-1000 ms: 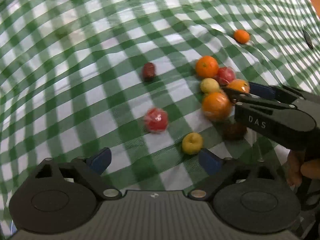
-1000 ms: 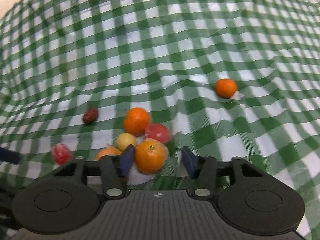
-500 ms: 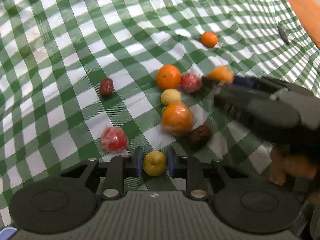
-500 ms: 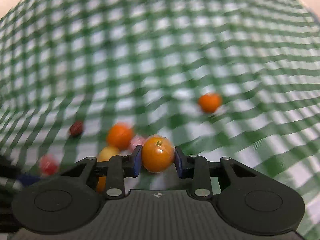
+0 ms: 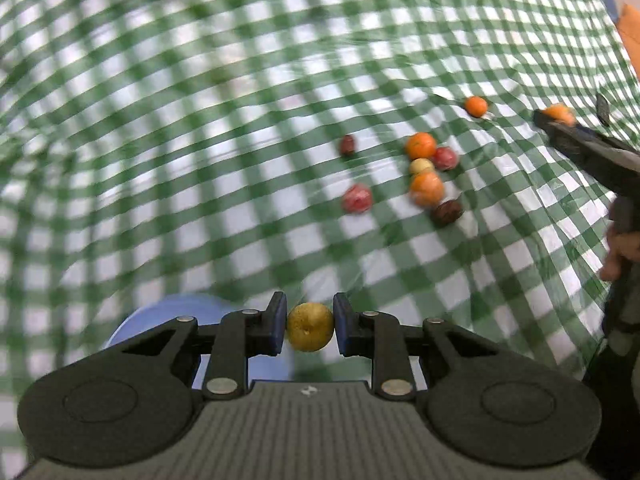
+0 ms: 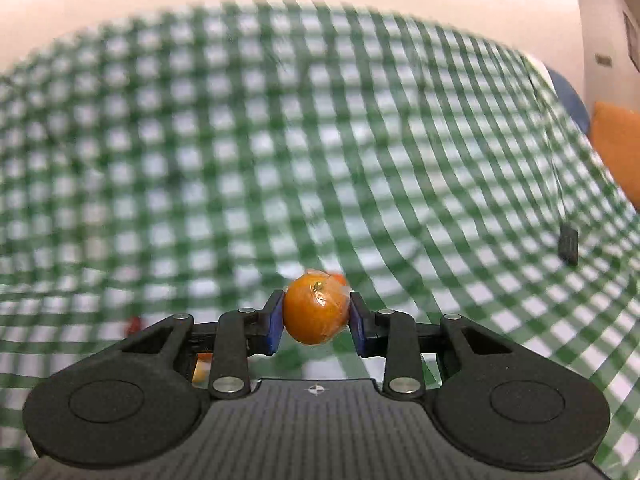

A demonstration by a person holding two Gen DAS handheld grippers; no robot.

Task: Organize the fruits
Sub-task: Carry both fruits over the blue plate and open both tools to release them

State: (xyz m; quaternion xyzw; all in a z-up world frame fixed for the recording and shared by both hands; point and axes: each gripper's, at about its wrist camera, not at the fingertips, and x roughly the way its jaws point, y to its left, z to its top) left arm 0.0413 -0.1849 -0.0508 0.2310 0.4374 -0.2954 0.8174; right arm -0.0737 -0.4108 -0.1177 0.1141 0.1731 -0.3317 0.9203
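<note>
My left gripper (image 5: 310, 327) is shut on a small yellow fruit (image 5: 310, 326) and holds it above the green checked cloth, over the edge of a blue plate (image 5: 168, 316). My right gripper (image 6: 316, 314) is shut on a plastic-wrapped orange (image 6: 315, 308), lifted off the cloth; it also shows at the right of the left wrist view (image 5: 558, 114). A cluster of fruit lies on the cloth: two oranges (image 5: 426, 188), a yellow fruit (image 5: 421, 165), two red ones (image 5: 357, 198) and two dark brown ones (image 5: 448, 212). A lone orange (image 5: 476, 106) lies farther back.
A small black object (image 6: 568, 244) lies on the cloth at the right. An orange item (image 6: 618, 152) and a blue item (image 6: 570, 98) sit at the table's far right edge. The cloth is wrinkled near the fruit.
Both grippers have lifted and drawn back with their fruit. The left one has moved left over the blue plate. The right one has swung right, away from the cluster.
</note>
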